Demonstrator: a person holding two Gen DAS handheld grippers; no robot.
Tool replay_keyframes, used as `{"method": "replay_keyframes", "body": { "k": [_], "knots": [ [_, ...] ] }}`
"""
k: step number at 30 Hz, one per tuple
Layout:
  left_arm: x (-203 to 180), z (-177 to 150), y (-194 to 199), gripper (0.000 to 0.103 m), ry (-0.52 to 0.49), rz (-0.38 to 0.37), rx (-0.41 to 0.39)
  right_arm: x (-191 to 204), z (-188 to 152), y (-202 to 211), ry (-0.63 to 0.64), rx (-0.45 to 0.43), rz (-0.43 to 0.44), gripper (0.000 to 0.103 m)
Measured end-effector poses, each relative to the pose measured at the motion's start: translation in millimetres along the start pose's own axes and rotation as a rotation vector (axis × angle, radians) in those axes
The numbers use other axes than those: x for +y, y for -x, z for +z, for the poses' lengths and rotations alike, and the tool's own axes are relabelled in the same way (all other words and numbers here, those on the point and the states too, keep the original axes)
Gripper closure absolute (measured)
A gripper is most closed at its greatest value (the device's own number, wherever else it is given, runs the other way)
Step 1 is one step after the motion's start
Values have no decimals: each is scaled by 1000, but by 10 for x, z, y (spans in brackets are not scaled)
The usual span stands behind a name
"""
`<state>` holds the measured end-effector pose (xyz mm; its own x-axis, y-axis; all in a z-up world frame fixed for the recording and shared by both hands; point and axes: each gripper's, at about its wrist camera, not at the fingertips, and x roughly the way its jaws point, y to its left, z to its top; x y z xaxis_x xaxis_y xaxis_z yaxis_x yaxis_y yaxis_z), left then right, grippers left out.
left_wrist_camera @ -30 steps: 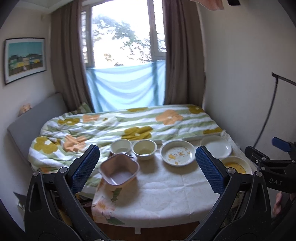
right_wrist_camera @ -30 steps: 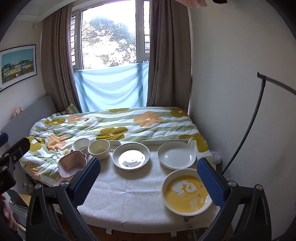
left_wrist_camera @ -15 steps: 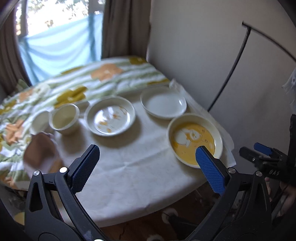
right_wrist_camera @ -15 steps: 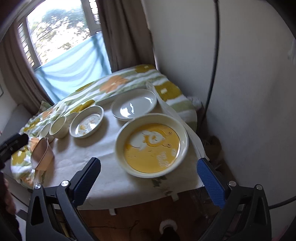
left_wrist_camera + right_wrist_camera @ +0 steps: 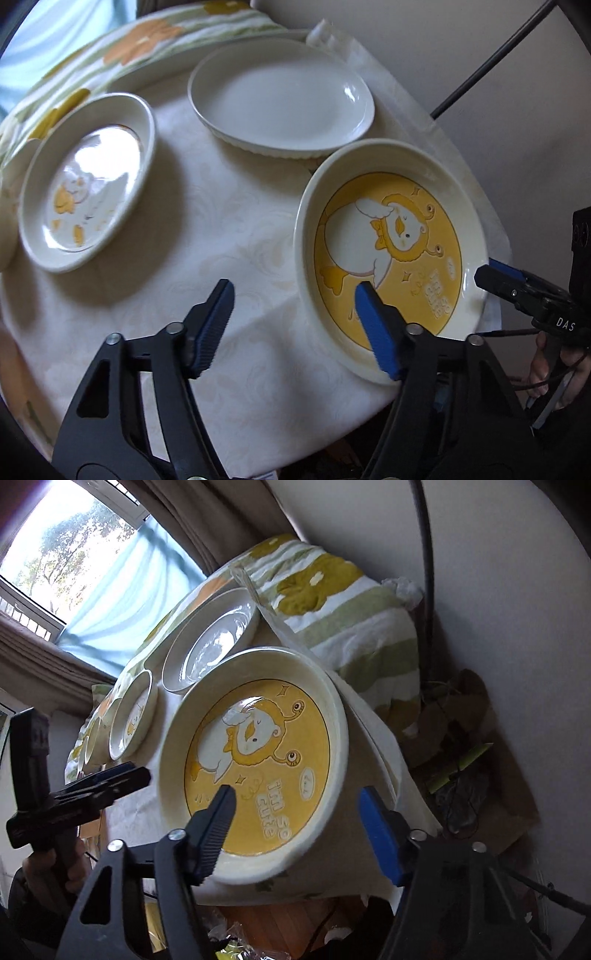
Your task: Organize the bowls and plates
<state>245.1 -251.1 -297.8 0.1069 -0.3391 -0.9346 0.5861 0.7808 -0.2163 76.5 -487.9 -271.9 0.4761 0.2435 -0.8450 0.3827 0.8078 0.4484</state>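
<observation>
A large cream plate with a yellow cartoon centre [image 5: 391, 236] [image 5: 258, 753] lies at the table's near right corner. My left gripper [image 5: 295, 317] points down at its left rim. One finger is over the yellow inside, the other over the cloth. Its jaws are closing with the rim between them, and the pads do not press. My right gripper [image 5: 297, 823] straddles the opposite rim the same way, jaws closing; it also shows at that rim [image 5: 517, 291]. Behind lie a plain white plate [image 5: 280, 99] [image 5: 214, 638] and a smaller cartoon plate [image 5: 88, 184] [image 5: 133, 720].
The table wears a white cloth [image 5: 221, 229]. Small bowls [image 5: 92, 746] stand at its far left. A flowered quilt [image 5: 332, 602] borders the back edge. A black cable [image 5: 424, 572] runs down the wall close on the right, with clutter on the floor [image 5: 461, 738].
Both grippers have dropped and tipped downward toward the yellow plate. Their jaws have narrowed from wide open and now straddle opposite rims of it.
</observation>
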Motion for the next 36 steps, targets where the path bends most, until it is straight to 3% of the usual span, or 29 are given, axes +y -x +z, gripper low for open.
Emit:
{"method": "replay_keyframes", "body": {
  "k": [2, 7, 11, 14, 26, 36],
  "knots": [
    [-11, 46, -108, 44, -2, -5, 20, -30, 47, -71, -1, 14, 12, 51],
    [-32, 137, -290, 67, 3, -10, 60, -94, 151, -171, -7, 35, 16, 64],
    [-42, 179, -375, 77, -5, -23, 75, -198, 225, -217, -31, 41, 2, 82],
    [-51, 226, -443, 81, -13, -40, 82, -268, 245, -251, -56, 49, -2, 90],
    [-147, 294, -459, 84, -37, -23, 93, -279, 264, -273, -49, 61, -9, 92],
    [-162, 21, -243, 84, -10, -26, 43, -151, 224, -226, 31, 45, -22, 91]
  ]
}}
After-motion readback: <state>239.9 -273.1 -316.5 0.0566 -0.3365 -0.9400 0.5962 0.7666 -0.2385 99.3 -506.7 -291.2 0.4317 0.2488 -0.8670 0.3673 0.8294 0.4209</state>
